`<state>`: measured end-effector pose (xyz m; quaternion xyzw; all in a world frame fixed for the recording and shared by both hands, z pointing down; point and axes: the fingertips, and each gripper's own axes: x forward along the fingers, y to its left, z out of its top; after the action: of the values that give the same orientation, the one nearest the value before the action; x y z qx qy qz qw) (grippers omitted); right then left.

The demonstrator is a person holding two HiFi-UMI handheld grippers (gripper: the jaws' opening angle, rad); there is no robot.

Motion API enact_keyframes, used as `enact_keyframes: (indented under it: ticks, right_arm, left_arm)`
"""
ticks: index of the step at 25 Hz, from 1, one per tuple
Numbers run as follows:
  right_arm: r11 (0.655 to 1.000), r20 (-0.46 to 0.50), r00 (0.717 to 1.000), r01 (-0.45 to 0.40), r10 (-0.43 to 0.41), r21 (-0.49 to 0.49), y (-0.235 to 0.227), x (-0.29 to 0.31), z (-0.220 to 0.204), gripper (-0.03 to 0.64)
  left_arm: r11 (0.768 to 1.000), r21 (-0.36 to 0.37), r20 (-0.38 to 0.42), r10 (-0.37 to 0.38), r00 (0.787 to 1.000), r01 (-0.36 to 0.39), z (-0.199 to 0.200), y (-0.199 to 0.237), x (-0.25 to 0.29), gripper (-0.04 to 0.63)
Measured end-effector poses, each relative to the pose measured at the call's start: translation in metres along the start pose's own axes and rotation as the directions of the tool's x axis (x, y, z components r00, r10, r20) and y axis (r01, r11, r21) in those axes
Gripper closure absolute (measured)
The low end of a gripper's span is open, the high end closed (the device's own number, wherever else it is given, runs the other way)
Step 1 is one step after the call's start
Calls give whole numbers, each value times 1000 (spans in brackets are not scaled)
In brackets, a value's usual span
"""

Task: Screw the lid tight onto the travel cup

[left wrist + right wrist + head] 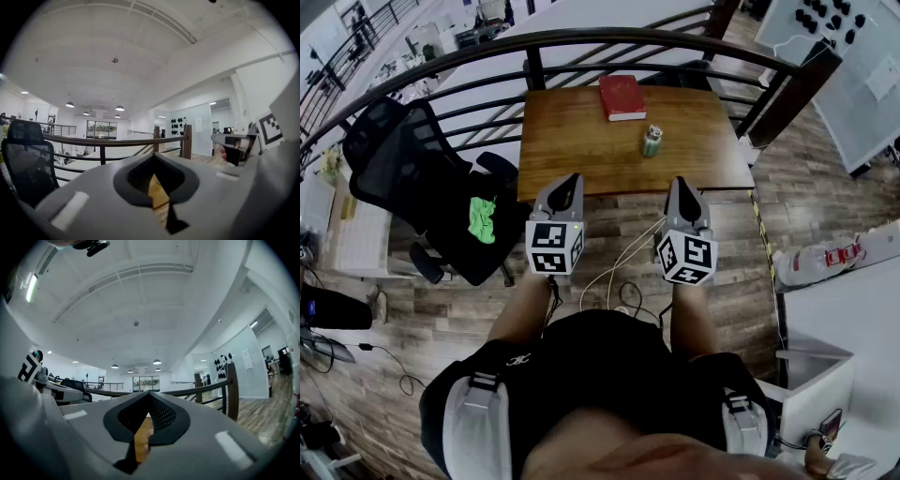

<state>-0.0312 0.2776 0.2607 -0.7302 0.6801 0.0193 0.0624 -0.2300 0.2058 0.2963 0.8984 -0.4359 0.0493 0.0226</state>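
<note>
- We hold the left gripper and the right gripper mid-frame, both shut and empty.
- The cup stands upper centre on the table, near a red book.
- A black chair sits at left.

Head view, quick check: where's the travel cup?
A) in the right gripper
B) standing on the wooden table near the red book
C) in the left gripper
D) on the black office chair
B: the travel cup stands upright on the wooden table near the red book. The left gripper and right gripper are both shut, empty and apart from it.
</note>
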Motion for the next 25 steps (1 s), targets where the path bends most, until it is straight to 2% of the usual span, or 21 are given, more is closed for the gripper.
enact_keyframes:
  ticks: [5, 10, 16, 25]
  right_arm:
    - [998, 13, 999, -50, 50, 35, -3, 2, 3, 617]
    - [999, 14, 999, -38, 38, 28, -17, 5, 2, 617]
    - [998, 7, 998, -58, 58, 28, -35, 9, -1, 617]
    - [996, 2, 996, -90, 90, 23, -61, 9, -7, 618]
  left_arm:
    - [1000, 1, 28, 13, 1000, -13, 7, -6, 7, 546]
    - [1000, -21, 28, 4, 1000, -4, 6, -13, 15, 546]
    - [996, -88, 17, -7, 1000, 9, 4, -31, 29, 545]
    - [997, -74, 17, 18, 1000, -17, -2, -63, 40, 545]
